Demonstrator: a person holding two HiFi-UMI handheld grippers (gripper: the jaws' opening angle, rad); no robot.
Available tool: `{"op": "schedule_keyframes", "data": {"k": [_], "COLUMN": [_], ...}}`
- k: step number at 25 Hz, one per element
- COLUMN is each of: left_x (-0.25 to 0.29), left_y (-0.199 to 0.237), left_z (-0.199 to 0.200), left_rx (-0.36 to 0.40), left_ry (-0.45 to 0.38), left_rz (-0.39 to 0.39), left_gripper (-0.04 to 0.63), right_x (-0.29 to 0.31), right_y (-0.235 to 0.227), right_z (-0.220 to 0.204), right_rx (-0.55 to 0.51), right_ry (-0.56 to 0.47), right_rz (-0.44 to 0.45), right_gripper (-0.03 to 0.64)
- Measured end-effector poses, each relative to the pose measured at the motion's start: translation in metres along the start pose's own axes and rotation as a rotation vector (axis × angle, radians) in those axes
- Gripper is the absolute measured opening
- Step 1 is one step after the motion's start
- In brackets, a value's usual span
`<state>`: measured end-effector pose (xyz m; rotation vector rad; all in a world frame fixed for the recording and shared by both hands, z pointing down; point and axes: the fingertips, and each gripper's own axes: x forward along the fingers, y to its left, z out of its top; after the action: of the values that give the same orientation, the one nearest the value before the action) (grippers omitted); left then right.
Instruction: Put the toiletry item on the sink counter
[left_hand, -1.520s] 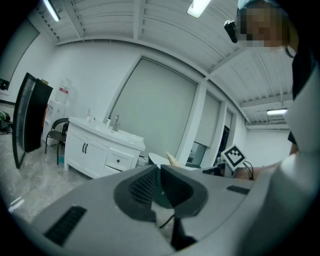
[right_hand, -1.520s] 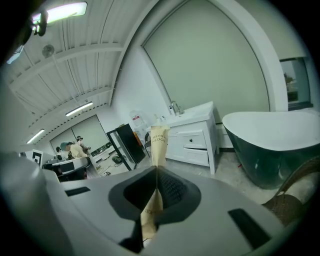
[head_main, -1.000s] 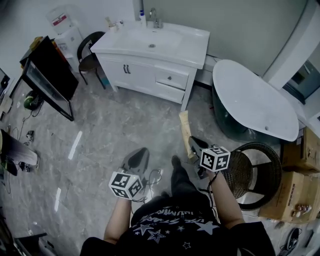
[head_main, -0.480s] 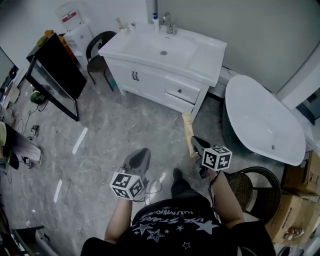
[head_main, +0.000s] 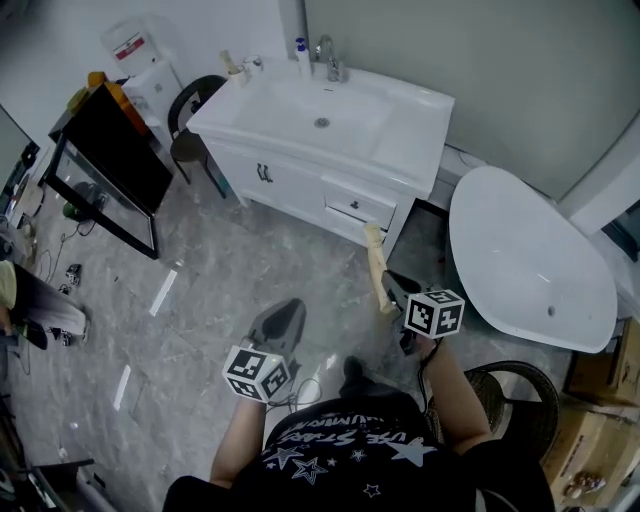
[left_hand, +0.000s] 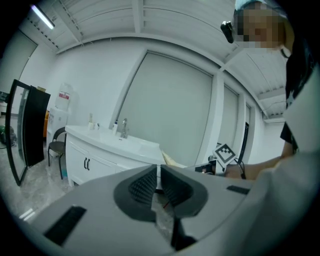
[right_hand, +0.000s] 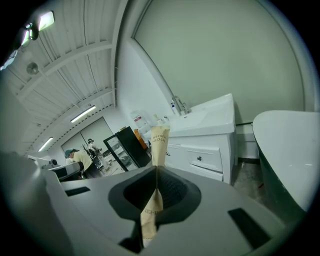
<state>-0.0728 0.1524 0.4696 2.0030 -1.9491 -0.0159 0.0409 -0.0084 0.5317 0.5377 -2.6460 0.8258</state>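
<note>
My right gripper (head_main: 386, 291) is shut on a tan paper toothbrush packet (head_main: 375, 260). The packet sticks up from the jaws and points toward the white sink counter (head_main: 412, 116) ahead. In the right gripper view the packet (right_hand: 159, 142) runs up between the closed pads of the gripper (right_hand: 156, 186), and the sink counter (right_hand: 216, 118) lies beyond it. My left gripper (head_main: 281, 320) hangs lower left, shut with nothing in it. In the left gripper view the gripper (left_hand: 158, 181) shows pads together, and the sink counter (left_hand: 127, 145) is ahead on the left.
A faucet (head_main: 330, 52) and small bottles (head_main: 302, 48) stand at the back of the counter. A white bathtub (head_main: 530, 262) lies to the right and a wicker basket (head_main: 522, 398) near my right arm. A black chair (head_main: 190, 108) and a black-framed panel (head_main: 108, 160) stand left.
The sink unit and bathtub have shifted down and nearer in the head view as the person moves toward them. Both grippers keep their pose, with the packet still gripped.
</note>
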Motion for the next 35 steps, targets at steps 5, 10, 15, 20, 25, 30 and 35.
{"op": "schedule_keyframes", "data": {"k": [5,10,15,20,25,30,35], "left_x": [0.032,0.062,0.079,0.089,0.107,0.135,0.177], "left_y": [0.009,0.018,0.019,0.022,0.027,0.039,0.055], "left_z": [0.010,0.019,0.030,0.034,0.041,0.045,0.056], "left_rx": [0.010,-0.001,-0.005,-0.001,0.003,0.010,0.016], "left_ry": [-0.001,-0.024,-0.031,-0.021,-0.020,-0.012,-0.004], "left_rz": [0.026,0.056,0.070,0.070,0.046,0.007,-0.052], "left_gripper": [0.034,0.034,0.034,0.034,0.034,0.034,0.034], "right_x": [0.018,0.033,0.035,0.033,0.030,0.035,0.042], "right_y": [-0.025,-0.051,-0.067,-0.076,-0.088,-0.104,-0.127], "right_z": [0.028,0.050,0.064,0.070,0.076,0.086,0.105], "right_rx": [-0.006,-0.012,0.006,0.013,0.025,0.043,0.056], "right_ry": [-0.010,-0.021,-0.028,-0.041,-0.061,-0.083,-0.108], "right_rz": [0.021,0.034,0.035,0.024,-0.004,-0.044,-0.105], "right_gripper": [0.020,0.020,0.020,0.019,0.019,0.020,0.020]}}
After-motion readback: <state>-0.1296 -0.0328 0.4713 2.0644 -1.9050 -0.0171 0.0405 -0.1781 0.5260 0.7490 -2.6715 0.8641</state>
